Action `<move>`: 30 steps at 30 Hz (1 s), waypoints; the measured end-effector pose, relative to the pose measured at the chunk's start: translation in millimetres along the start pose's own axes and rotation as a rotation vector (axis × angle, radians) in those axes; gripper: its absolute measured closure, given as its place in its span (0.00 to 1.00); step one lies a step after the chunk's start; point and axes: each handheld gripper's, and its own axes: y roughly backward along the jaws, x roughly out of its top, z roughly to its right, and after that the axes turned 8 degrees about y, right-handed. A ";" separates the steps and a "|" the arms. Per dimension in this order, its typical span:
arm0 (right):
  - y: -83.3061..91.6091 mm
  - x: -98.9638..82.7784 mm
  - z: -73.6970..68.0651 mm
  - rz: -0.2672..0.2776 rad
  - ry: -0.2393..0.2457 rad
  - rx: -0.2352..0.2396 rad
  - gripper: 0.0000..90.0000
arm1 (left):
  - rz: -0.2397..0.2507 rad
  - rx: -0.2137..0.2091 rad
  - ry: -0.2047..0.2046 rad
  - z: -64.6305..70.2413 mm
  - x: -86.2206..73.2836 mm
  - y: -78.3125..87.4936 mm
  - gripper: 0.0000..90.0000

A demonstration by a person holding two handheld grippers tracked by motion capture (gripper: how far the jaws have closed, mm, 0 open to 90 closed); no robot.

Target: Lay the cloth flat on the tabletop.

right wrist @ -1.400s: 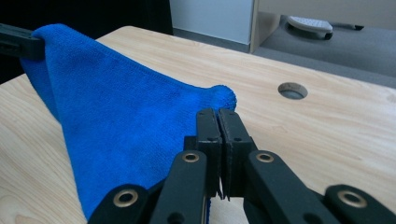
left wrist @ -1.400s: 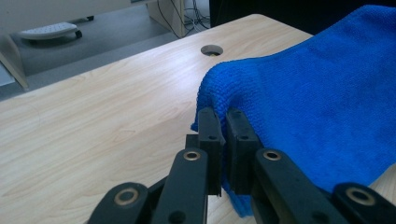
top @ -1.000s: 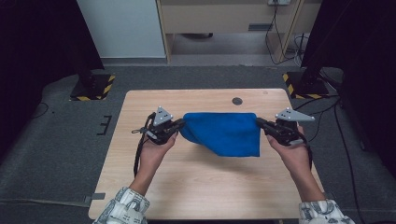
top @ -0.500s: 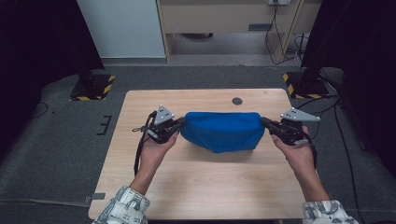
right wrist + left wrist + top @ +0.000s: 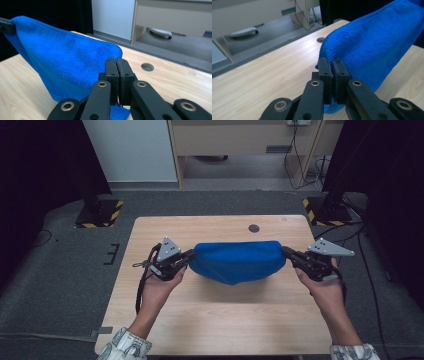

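So the blue cloth is now slung between both grippers over the middle of the table, sagging at 6 o'clock. A second ago its right half hung lower, toward 5 o'clock; now the bottom edge looks evener. The left gripper at 9 o'clock and right gripper at 3 o'clock each pinch a corner, jaws clamped tight. Looks like the person's mid-fold, lifting it clear.

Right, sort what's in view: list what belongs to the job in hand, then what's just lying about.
In the job:
- blue cloth, held stretched above the table
- left tongs, shut on one end
- right tongs, shut on the other end

Lying about:
- round hole in the tabletop
- striped stand bases on the floor
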 end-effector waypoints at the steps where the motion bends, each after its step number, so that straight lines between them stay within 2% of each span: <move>1: 3.4 2.6 -1.3 0.006 0.003 0.002 0.98 | 0.012 -0.012 -0.009 5.4 5.2 8.1 0.96; 3: 7.4 6.3 -2.6 0.018 0.008 -0.001 0.98 | 0.024 -0.016 -0.018 9.1 9.6 13.0 0.96; 4: 13.1 14.9 -3.1 0.036 0.017 -0.008 0.98 | 0.032 -0.021 -0.023 11.3 13.3 15.1 0.96; 6: 12.8 17.9 -2.2 0.034 0.020 -0.014 0.98 | 0.025 -0.017 -0.037 12.4 18.8 12.4 0.96; 8: 7.3 20.2 1.9 0.024 0.021 -0.023 0.98 | 0.011 -0.020 -0.012 7.1 20.9 1.8 0.96; 15: -22.8 6.8 18.8 -0.059 -0.001 -0.032 0.98 | -0.041 -0.009 0.044 -11.0 8.6 -31.3 0.96; 21: -41.9 -3.4 27.4 -0.104 -0.013 -0.034 0.98 | -0.050 0.003 0.073 -25.2 3.6 -50.5 0.95; 25: -62.9 -10.1 34.4 -0.139 -0.038 -0.039 0.98 | -0.105 0.042 0.095 -37.5 0.2 -76.1 0.95; 30: -94.4 -22.0 44.8 -0.206 -0.045 -0.055 0.98 | -0.141 0.070 0.090 -48.3 -6.5 -109.8 0.94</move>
